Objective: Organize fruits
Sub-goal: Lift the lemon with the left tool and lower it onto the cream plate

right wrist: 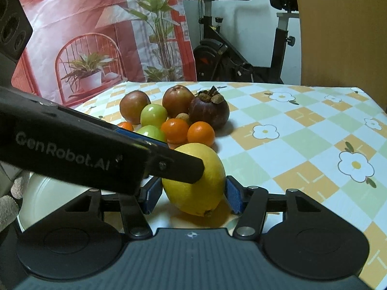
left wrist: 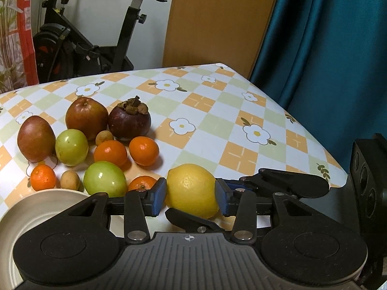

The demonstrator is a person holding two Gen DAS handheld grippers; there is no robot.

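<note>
- The lemon (left wrist: 189, 183) sits on the desk (left wrist: 217, 111), close to its near edge. It is just right of the cream plate (left wrist: 36, 207) and near-right of the fruit cluster.
- The left tool (left wrist: 191, 197) is clamped on the lemon. Its blue pads (left wrist: 158, 197) press the peel on the left and right sides.
- The right tool (right wrist: 193, 194) is clamped on the same lemon. In its own view, blue pads meet the peel on both sides.
- In the left wrist view, the right tool's black fingers (left wrist: 290, 181) straddle the lemon, one on its near side and one on its right.
- In the right wrist view, a black finger of the left tool crosses in front of the lemon's upper left.
- The plate lies at the near-left corner, partly hidden behind the left tool's body.
- The cluster fills the left half of the desk, with a mandarin (left wrist: 142, 183) just left of the lemon, behind the left pad.
- Two more mandarins (left wrist: 110, 152) lie side by side farther in, and a fourth (left wrist: 43, 177) sits by the plate's far rim.
- Two green fruits (left wrist: 104, 178) lie among them, one near the plate and one farther left.
- Two small tan fruits (left wrist: 69, 180) are tucked into the gaps.
- At the far side of the cluster stand a dark purple mangosteen (left wrist: 129, 120) and two red-brown apples (left wrist: 86, 117).
- The desk's right half shows only its checked, flowered cloth.
- Beyond the desk stand an exercise bike (left wrist: 96, 48), a wooden board (left wrist: 217, 19) and a teal curtain (left wrist: 326, 60).
</note>
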